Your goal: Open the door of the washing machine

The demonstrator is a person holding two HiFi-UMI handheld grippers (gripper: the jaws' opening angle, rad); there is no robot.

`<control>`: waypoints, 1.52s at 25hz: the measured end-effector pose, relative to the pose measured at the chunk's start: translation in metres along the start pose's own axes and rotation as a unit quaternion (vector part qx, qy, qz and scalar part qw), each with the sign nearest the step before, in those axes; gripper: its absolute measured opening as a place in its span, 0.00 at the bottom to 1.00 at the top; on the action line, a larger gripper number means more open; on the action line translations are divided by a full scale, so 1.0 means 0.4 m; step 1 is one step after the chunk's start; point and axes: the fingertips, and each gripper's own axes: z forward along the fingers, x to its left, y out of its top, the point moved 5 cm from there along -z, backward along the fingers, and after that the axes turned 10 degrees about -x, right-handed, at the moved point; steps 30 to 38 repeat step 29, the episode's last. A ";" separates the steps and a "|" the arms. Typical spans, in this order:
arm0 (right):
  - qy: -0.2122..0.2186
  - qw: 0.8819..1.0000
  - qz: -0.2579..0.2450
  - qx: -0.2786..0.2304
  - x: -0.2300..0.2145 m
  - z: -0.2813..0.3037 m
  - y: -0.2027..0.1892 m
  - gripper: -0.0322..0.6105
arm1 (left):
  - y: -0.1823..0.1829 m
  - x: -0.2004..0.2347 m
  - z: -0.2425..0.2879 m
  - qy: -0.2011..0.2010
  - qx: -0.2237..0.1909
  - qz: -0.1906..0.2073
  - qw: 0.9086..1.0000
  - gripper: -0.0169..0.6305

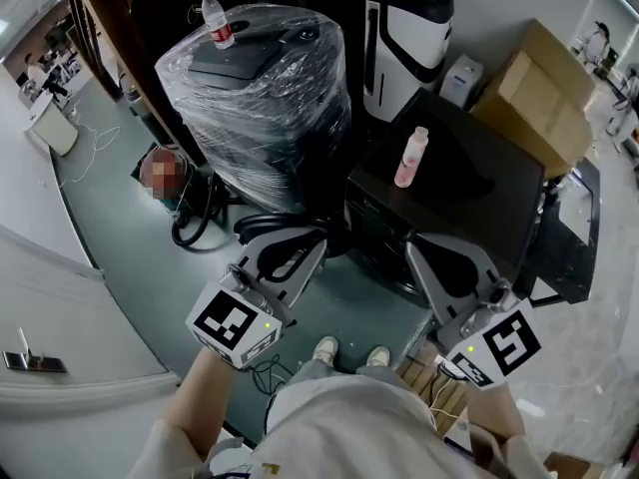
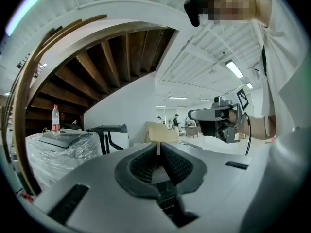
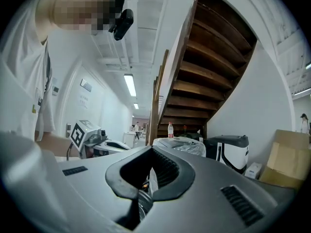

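Note:
A bulky machine wrapped in clear plastic (image 1: 262, 98), a top-loading washer by its look, stands at the back left with its dark lid down. A water bottle (image 1: 217, 20) rests on top of it. My left gripper (image 1: 315, 248) hangs in the air in front of it, apart from it, its ribbed pads (image 2: 171, 163) pressed together with nothing between them. My right gripper (image 1: 415, 250) floats beside a black cabinet (image 1: 479, 183); its jaws look shut and empty. The left gripper view shows the wrapped machine (image 2: 58, 152) and the right gripper (image 2: 218, 118).
A pink bottle (image 1: 410, 158) stands on the black cabinet. Behind are a white-and-black appliance (image 1: 404, 38), a cardboard box (image 1: 534, 93) and a small white box (image 1: 460, 78). Cables (image 1: 200, 218) lie on the floor by the wrapped machine. A wooden staircase (image 3: 209, 57) rises overhead.

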 end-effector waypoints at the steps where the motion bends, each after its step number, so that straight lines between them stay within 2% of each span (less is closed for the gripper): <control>1: 0.002 1.000 0.000 -0.003 0.003 -0.010 0.008 0.08 | 0.013 -0.009 0.000 0.004 -0.002 0.003 1.000 0.08; 5: 0.000 1.000 0.005 -0.010 0.008 -0.059 0.023 0.08 | 0.036 -0.046 0.005 0.029 -0.004 0.024 0.999 0.08; 9: -0.003 1.000 0.006 -0.007 0.009 -0.100 0.014 0.08 | 0.038 -0.082 0.002 0.051 -0.003 0.029 0.998 0.08; 12: -0.003 1.000 0.002 0.002 0.006 -0.126 0.003 0.08 | 0.042 -0.115 0.006 0.066 0.006 0.056 0.996 0.08; 17: -0.009 1.000 0.003 0.006 -0.001 -0.166 0.002 0.08 | 0.038 -0.136 0.003 0.082 0.014 0.063 0.995 0.08; 22: -0.012 1.000 0.003 0.011 -0.009 -0.192 -0.004 0.08 | 0.026 -0.151 0.002 0.079 0.025 0.057 0.995 0.07; 38: -0.011 1.000 -0.006 0.015 -0.017 -0.209 -0.016 0.08 | 0.035 -0.170 0.025 0.074 0.015 0.059 0.995 0.07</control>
